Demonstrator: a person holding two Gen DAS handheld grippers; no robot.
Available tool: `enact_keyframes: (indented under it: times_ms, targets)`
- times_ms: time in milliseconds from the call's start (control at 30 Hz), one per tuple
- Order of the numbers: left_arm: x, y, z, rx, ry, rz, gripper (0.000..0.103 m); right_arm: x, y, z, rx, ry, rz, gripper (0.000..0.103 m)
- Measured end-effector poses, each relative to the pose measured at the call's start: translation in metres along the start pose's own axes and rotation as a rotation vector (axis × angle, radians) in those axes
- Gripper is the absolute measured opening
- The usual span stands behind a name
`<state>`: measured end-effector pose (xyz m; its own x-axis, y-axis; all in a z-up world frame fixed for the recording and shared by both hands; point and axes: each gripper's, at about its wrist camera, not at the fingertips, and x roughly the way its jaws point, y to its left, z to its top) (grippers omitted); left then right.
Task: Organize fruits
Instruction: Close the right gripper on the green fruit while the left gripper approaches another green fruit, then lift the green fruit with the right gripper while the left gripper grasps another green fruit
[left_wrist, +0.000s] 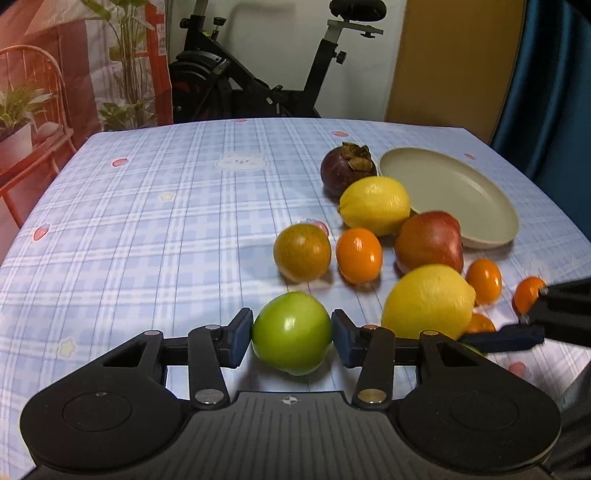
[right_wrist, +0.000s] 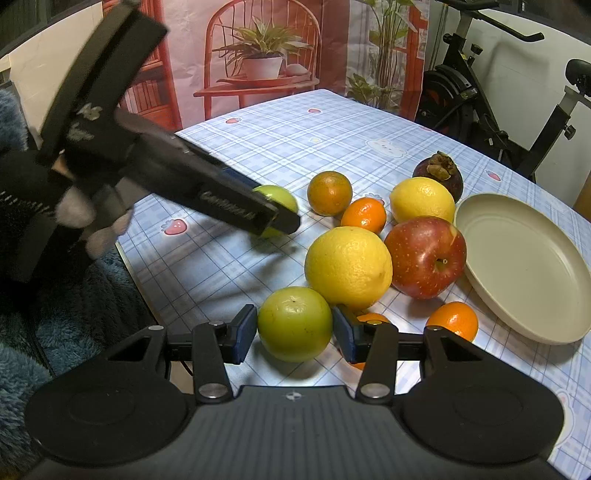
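Fruits lie clustered on our checked tablecloth (left_wrist: 147, 221) beside the plate (left_wrist: 448, 192), our left gripper (left_wrist: 291, 334) clamping one green fruit (left_wrist: 291, 332), our right gripper (right_wrist: 294, 328) clamping another green fruit (right_wrist: 294, 324).

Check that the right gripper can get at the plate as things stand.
Probably not yet: the right gripper is shut on a green fruit, and the apple and a small orange lie between it and the empty plate.
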<state>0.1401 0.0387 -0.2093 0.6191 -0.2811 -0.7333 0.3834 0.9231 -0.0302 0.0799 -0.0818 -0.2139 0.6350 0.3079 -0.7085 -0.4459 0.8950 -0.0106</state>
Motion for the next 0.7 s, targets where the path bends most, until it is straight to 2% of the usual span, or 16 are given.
enact_keyframes:
  times_ms: [367, 533, 700]
  targets:
    - [-0.009, -0.01, -0.01, 0.053, -0.01, 0.037, 0.049, 0.001, 0.002, -0.001, -0.006, -0.001, -0.007, 0.048]
    - [-0.004, -0.005, -0.015, 0.026, 0.024, 0.029, 0.049, 0.001, 0.001, -0.001, -0.007, -0.003, -0.007, 0.048]
    - [-0.004, -0.004, -0.015, 0.015, 0.023, 0.026, 0.049, 0.001, 0.001, -0.001, -0.006, -0.004, -0.005, 0.048]
